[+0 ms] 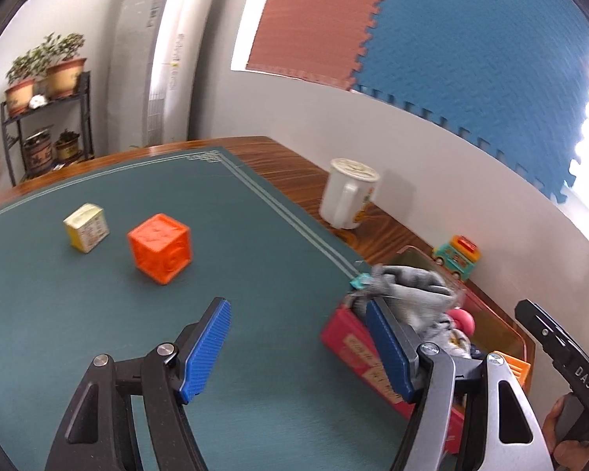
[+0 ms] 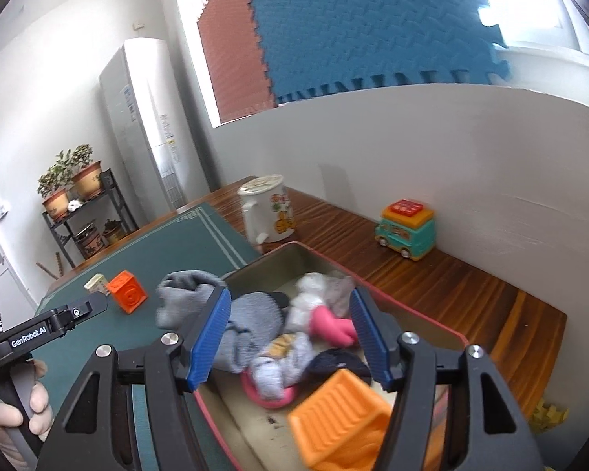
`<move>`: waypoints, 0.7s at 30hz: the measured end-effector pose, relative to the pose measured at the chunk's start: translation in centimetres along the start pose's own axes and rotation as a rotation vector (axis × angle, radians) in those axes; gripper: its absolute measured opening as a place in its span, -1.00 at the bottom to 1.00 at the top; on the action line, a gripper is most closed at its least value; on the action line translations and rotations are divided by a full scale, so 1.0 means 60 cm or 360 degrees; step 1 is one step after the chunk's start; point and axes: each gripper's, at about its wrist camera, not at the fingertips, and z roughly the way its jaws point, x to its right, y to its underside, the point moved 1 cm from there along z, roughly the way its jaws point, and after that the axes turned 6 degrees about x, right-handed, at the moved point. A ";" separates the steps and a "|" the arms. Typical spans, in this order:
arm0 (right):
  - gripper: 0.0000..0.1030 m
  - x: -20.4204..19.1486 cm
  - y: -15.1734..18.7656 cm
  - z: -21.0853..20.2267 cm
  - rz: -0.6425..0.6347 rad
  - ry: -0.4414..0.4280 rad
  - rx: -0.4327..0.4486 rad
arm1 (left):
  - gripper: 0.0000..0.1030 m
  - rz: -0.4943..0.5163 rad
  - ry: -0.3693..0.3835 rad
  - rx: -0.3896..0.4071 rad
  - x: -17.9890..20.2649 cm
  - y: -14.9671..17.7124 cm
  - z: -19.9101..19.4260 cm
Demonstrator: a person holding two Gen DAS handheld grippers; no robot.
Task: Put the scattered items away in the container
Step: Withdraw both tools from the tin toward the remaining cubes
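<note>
Blue ribbed pads line both tongs; the left gripper (image 1: 298, 347) stands spread wide with nothing between its pads, low in its own view over the green mat (image 1: 98, 294), its right-hand pad overlapping the red tin (image 1: 347, 339) at the lower right; the right gripper (image 2: 290, 337) is likewise spread and empty, poised above that same tin (image 2: 443, 324) in the centre of its view; inside lie grey socks (image 2: 251, 325), a pink piece (image 2: 330, 325) and an orange block (image 2: 341, 428) at the bottom, blurred; one grey sock (image 2: 184, 286) hangs over the tin's left rim; on the mat, left of centre in the left view, sit an orange cube (image 1: 161, 247) and just beside it a small yellow cube (image 1: 86, 227); a white mug (image 1: 347, 198) and a toy bus (image 1: 457, 255) stand on bare wood along the wall.
</note>
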 end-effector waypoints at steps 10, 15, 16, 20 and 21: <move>0.36 -0.096 0.014 0.020 -0.0104 -0.0153 -0.0049 | 0.42 -0.0174 -0.0233 0.0029 -0.152 -0.006 -0.028; 0.39 -0.154 0.027 0.033 -0.0178 -0.0256 -0.0081 | 0.42 -0.0201 -0.0377 0.0056 -0.224 -0.012 -0.027; 0.39 -0.167 0.031 0.036 -0.0197 -0.0279 -0.0093 | 0.42 -0.0197 -0.0398 0.0054 -0.235 -0.013 -0.024; 0.39 -0.216 0.055 0.059 -0.0267 -0.0369 -0.0160 | 0.42 -0.0182 -0.0485 0.0045 -0.278 -0.017 -0.011; 0.39 -0.226 0.061 0.066 -0.0282 -0.0385 -0.0179 | 0.42 -0.0178 -0.0506 0.0043 -0.288 -0.018 -0.008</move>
